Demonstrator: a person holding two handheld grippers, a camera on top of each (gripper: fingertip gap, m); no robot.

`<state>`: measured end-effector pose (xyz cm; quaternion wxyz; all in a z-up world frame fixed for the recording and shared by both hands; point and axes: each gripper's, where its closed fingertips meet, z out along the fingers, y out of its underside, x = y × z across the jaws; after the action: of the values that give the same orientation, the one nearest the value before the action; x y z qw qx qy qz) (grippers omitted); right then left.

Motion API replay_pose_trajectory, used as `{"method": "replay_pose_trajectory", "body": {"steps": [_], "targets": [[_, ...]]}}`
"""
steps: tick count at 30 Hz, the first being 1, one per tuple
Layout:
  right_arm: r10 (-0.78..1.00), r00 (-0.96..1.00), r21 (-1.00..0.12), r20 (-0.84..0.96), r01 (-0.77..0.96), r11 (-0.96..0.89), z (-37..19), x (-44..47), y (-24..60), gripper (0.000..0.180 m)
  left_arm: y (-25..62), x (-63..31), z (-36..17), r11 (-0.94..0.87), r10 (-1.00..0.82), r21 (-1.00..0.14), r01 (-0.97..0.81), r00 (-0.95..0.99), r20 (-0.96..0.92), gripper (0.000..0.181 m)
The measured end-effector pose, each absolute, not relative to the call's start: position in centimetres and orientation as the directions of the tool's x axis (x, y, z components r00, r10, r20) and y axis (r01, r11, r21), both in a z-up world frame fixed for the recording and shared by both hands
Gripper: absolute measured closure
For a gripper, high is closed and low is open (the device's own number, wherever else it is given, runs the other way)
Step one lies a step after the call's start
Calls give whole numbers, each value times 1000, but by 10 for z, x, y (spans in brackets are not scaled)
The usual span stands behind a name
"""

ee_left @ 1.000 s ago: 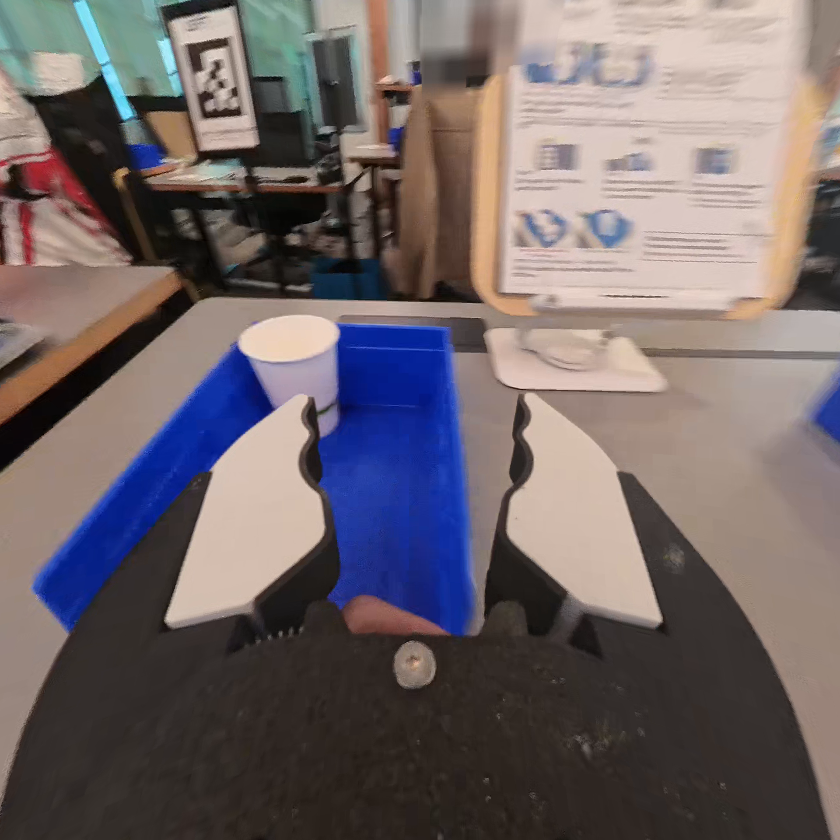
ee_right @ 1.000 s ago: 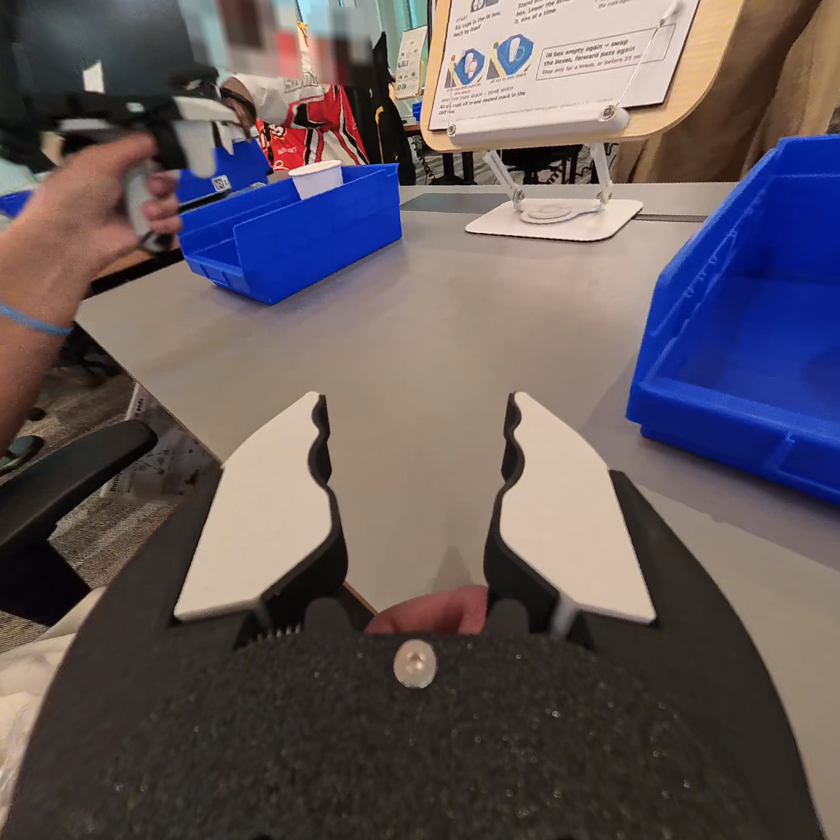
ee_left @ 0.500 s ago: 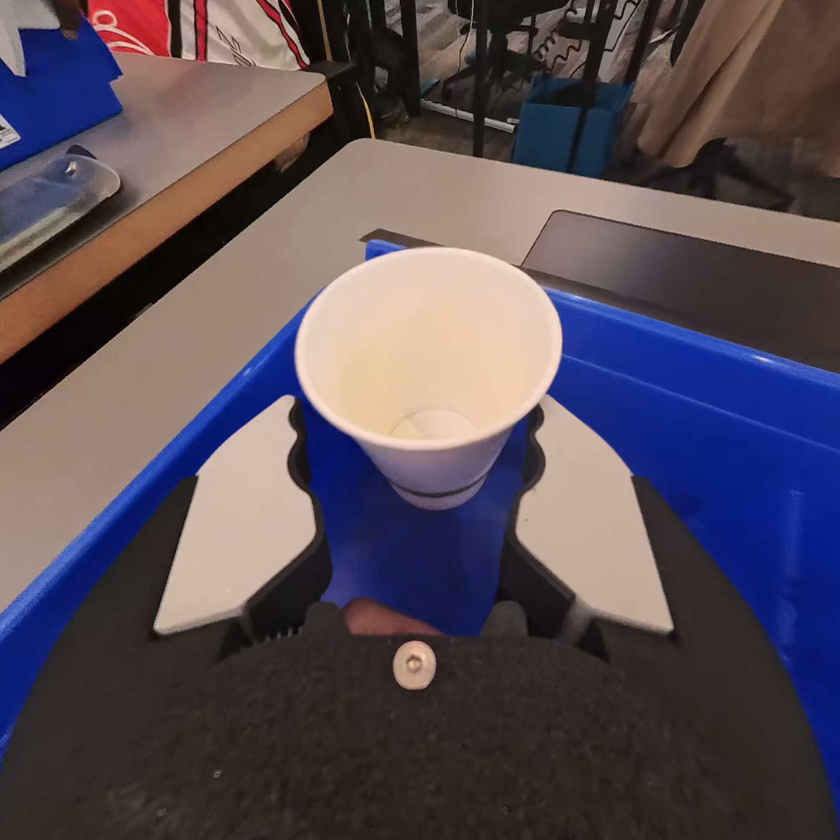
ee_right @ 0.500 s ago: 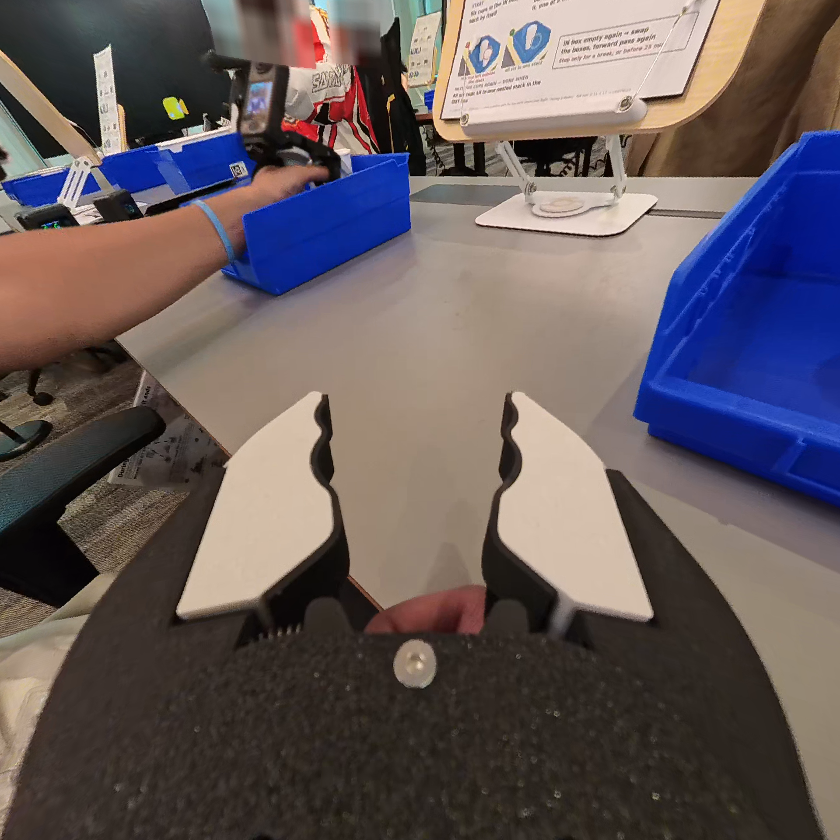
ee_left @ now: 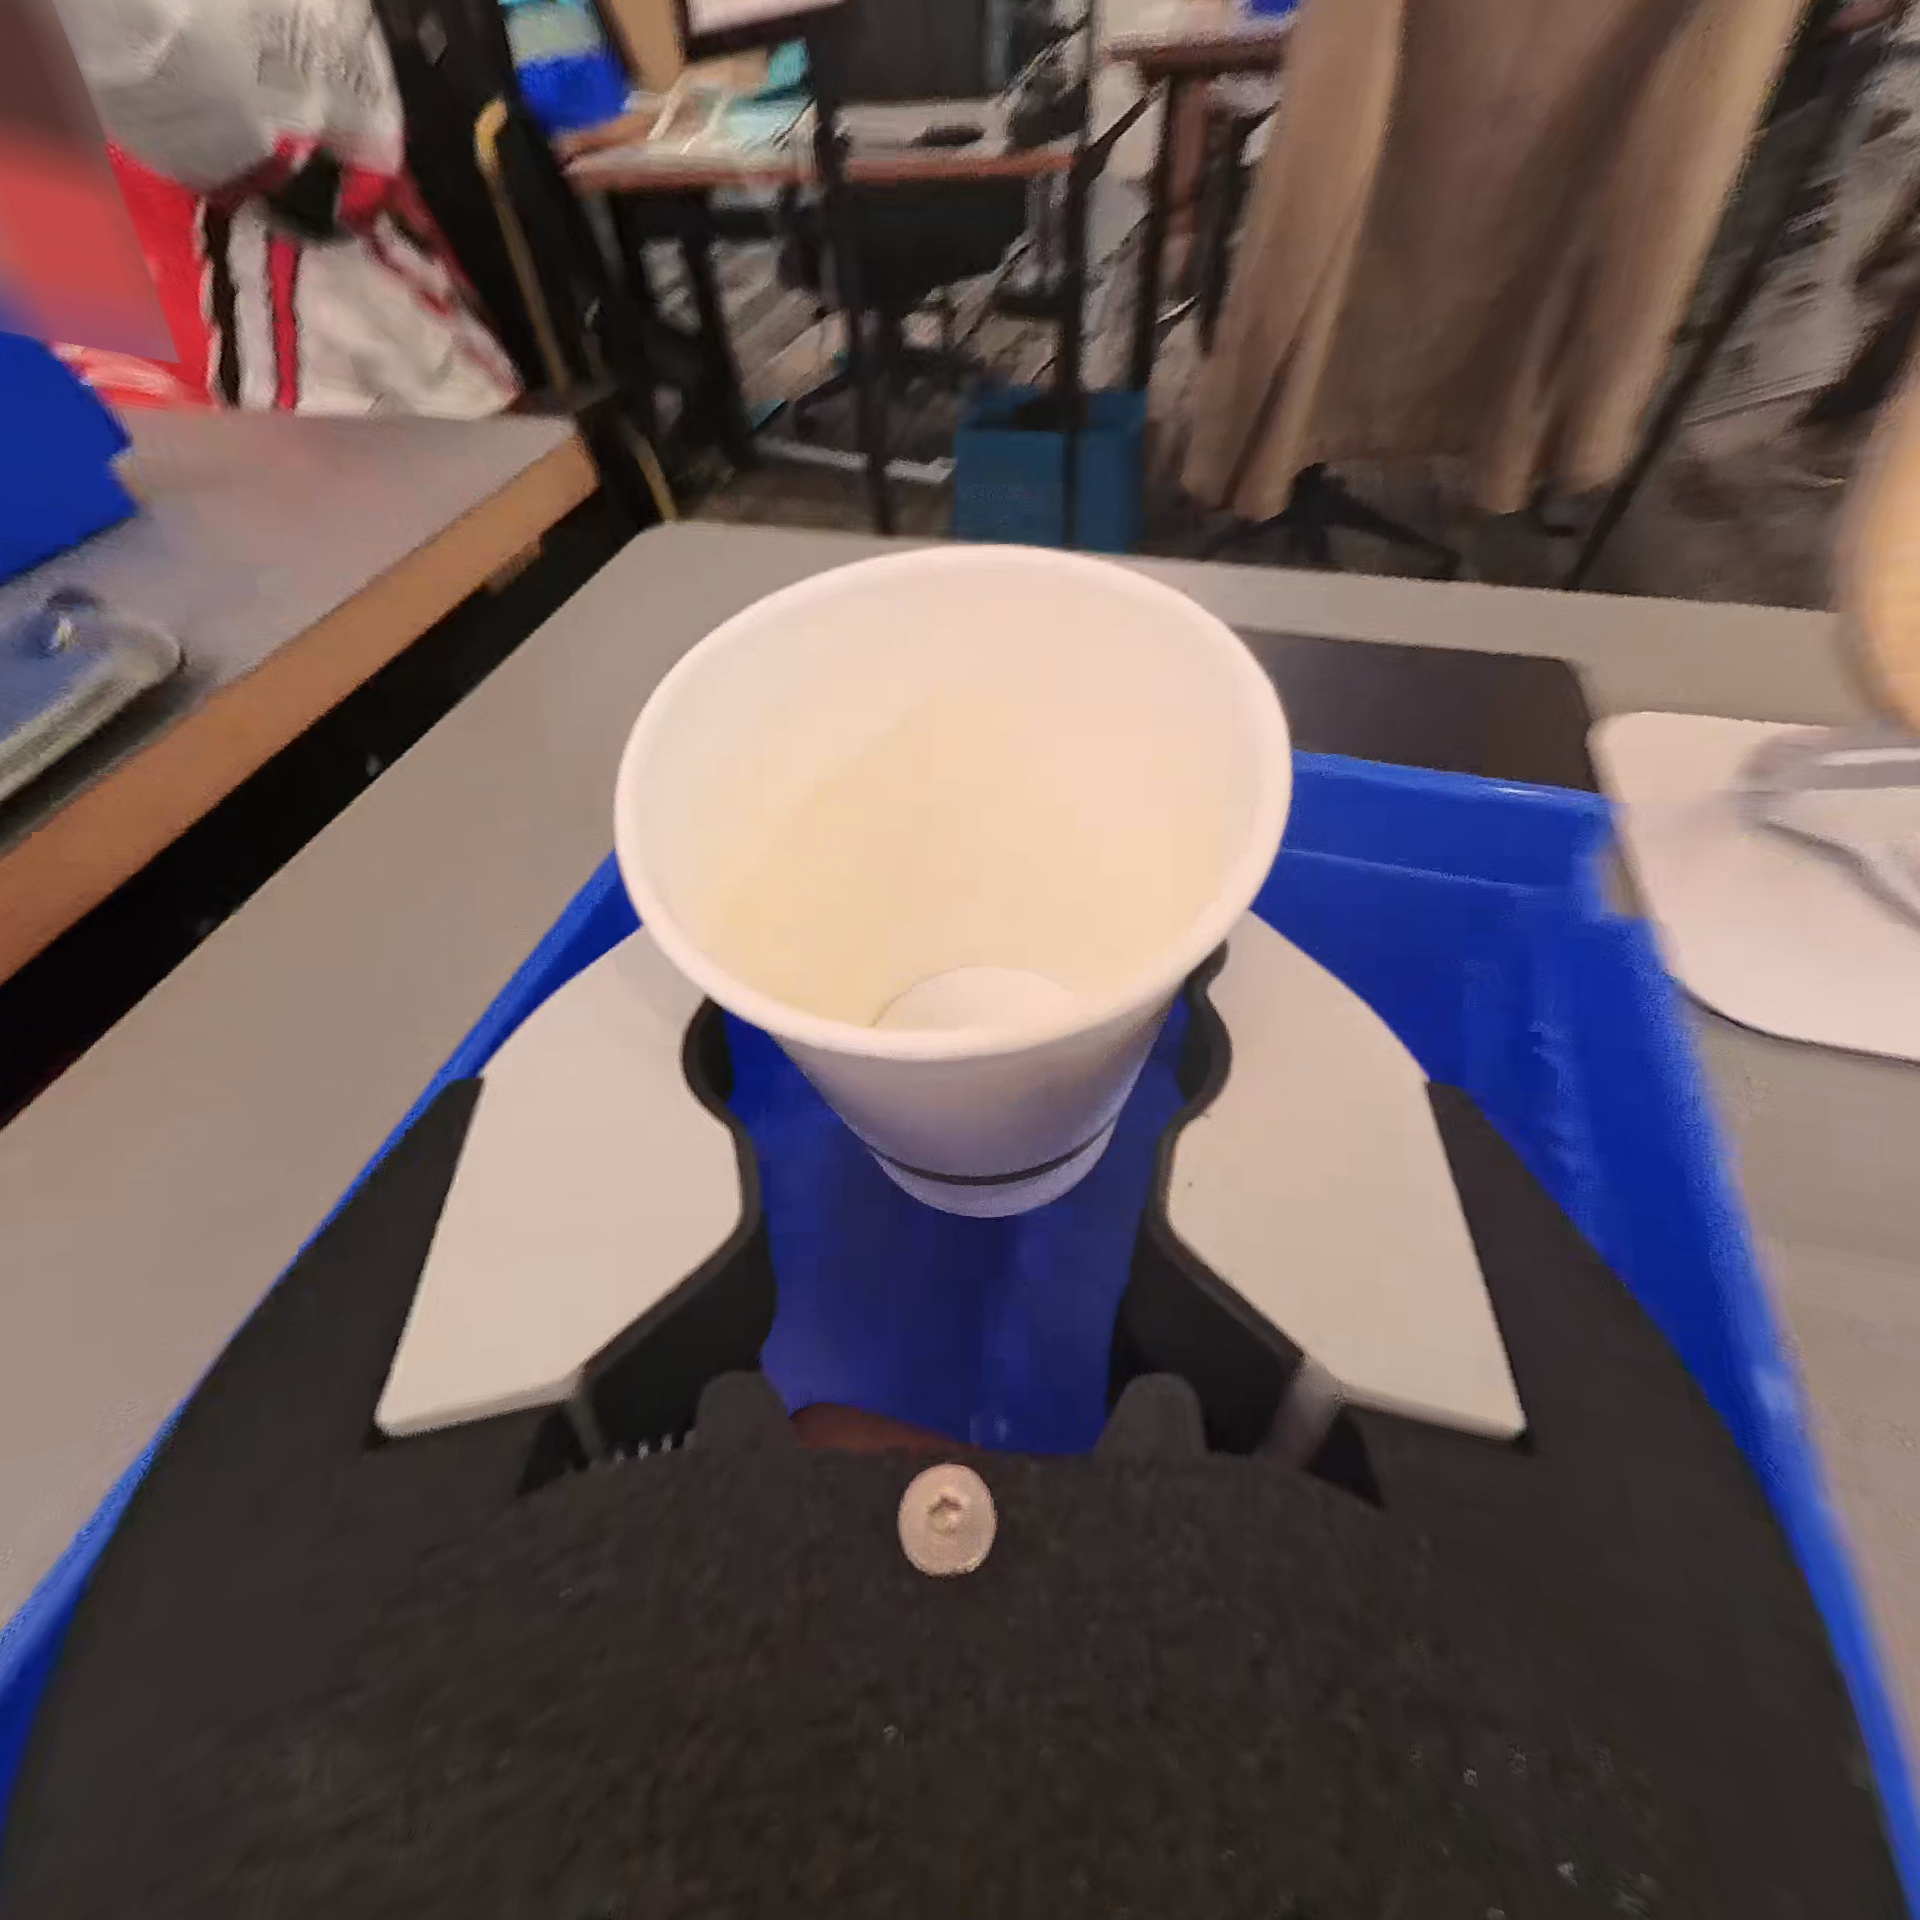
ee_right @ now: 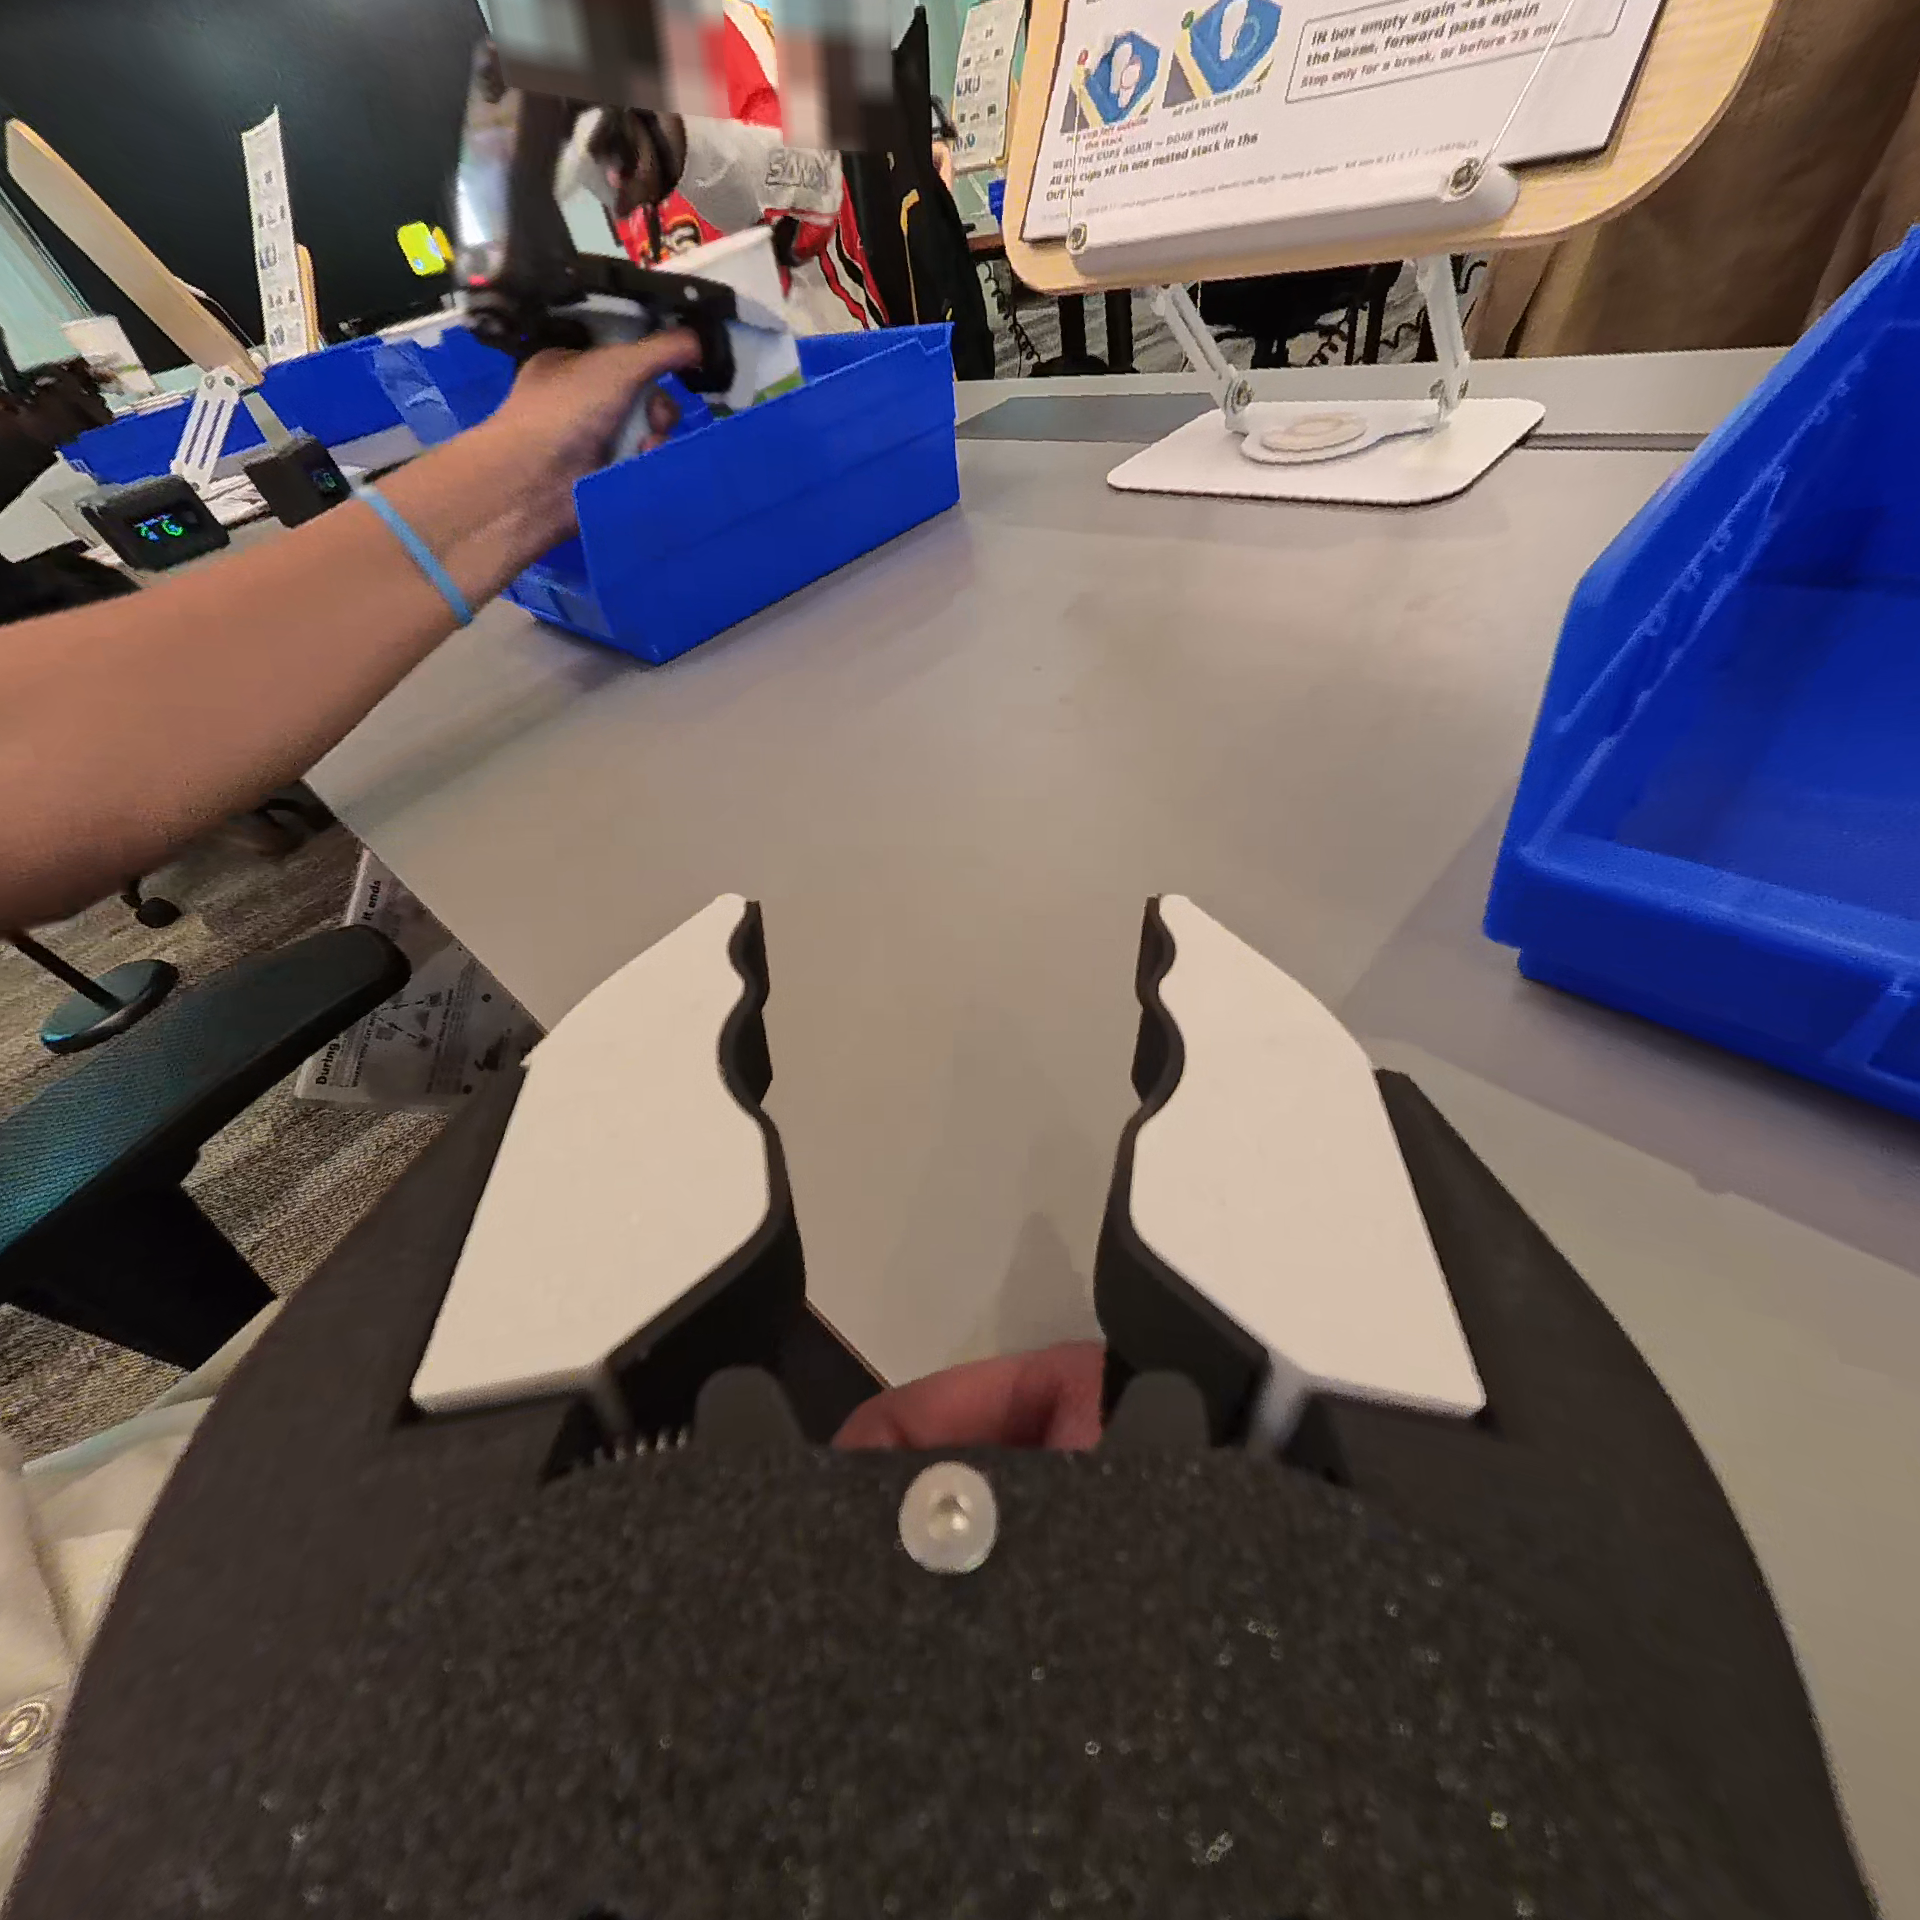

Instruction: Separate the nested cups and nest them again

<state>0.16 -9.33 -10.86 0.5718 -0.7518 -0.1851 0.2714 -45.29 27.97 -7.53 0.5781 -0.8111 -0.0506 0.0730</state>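
Note:
A white paper cup (ee_left: 935, 831) with a dark ring near its base sits between the fingers of my left gripper (ee_left: 956, 1018), which is shut on its lower wall. I cannot tell how many cups are nested in it. The cup hangs over a shallow blue bin (ee_left: 1455, 935). In the right wrist view the cup (ee_right: 764, 322) is tilted and raised above that bin's (ee_right: 769, 509) rim, held by the hand-held left gripper (ee_right: 717, 332). My right gripper (ee_right: 951, 925) is open and empty over the grey table's near edge.
A deeper blue bin (ee_right: 1714, 779) stands at the right. A white stand with an instruction sheet (ee_right: 1320, 436) is at the back of the grey table (ee_right: 1039, 727). A chair armrest (ee_right: 156, 1091) is below the table's left edge. Another table with blue bins (ee_right: 343, 384) lies beyond.
My left gripper went into the bin, closed around the cup's base and lifted it above the rim. The right gripper has stayed open and nearly still.

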Motion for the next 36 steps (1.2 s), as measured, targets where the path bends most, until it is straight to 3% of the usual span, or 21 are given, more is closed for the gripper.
{"method": "replay_pose_trajectory", "body": {"steps": [5,9,13,16,26,32,36], "targets": [[587,785,-967,-198,-59,-248,-96,12,-93,112,197,-421,-15,-171,-103,-983,-60,994,-43,97],[629,756,-979,-181,-74,-192,-82,14,-91,111,111,-363,8,-133,-455,-982,-131,889,-56,97],[782,612,-991,-115,-13,-136,-60,-15,-92,104,27,-280,10,-93,-788,-970,-226,612,-67,97],[873,487,-996,-37,52,-71,-39,-47,-92,97,-19,-222,5,-38,-921,-957,-287,382,-78,96],[958,286,-994,-7,107,-39,-13,-111,-87,88,-84,-108,-31,127,-992,-902,-413,-50,-117,96],[942,337,-997,9,75,-17,-18,-105,-82,93,-87,-89,-44,89,-996,-894,-438,-60,-70,96],[913,407,-999,-27,13,-35,-12,-80,-78,93,-78,-101,-45,54,-990,-922,-382,98,-99,99]]}}
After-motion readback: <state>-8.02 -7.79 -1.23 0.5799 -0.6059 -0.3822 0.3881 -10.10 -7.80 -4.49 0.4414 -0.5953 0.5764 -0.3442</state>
